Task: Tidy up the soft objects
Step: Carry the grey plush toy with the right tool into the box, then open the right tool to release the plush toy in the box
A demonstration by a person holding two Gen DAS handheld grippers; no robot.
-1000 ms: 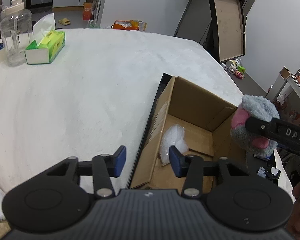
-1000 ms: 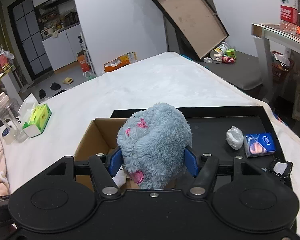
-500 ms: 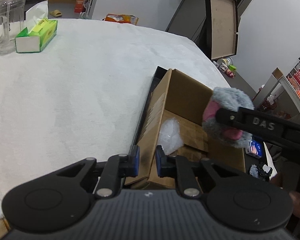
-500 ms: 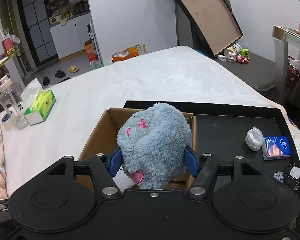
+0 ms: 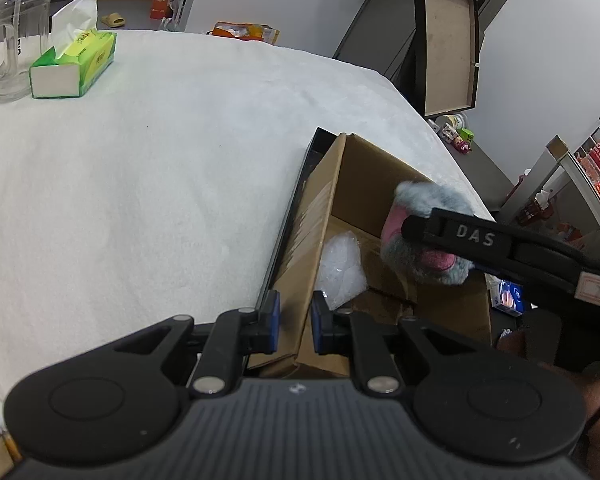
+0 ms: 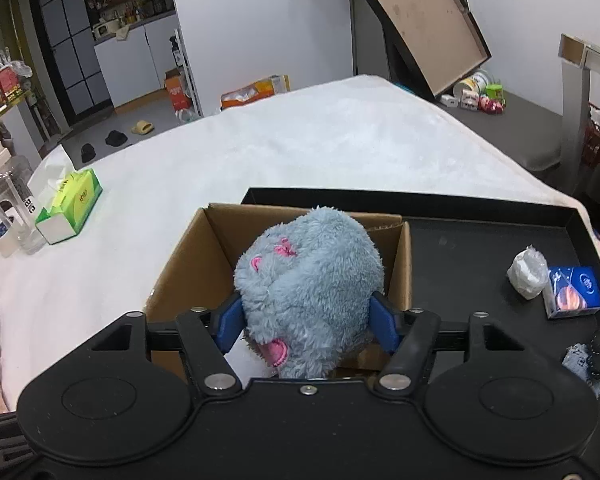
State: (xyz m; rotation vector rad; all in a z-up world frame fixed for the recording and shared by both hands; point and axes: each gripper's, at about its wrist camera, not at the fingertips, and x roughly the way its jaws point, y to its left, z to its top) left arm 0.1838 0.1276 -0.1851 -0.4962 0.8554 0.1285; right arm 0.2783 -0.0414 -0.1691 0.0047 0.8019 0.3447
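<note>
Jaws of the left gripper pinch the cardboard box wall; right gripper's are opening around the fuzzy plush.

White fleecy bed cover carries green tissue box, clear jug, black tray at near right edge

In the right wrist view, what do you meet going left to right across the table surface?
Clear water bottle → green tissue box → cardboard box → grey plush toy → white wrapped wad → blue packet.
</note>
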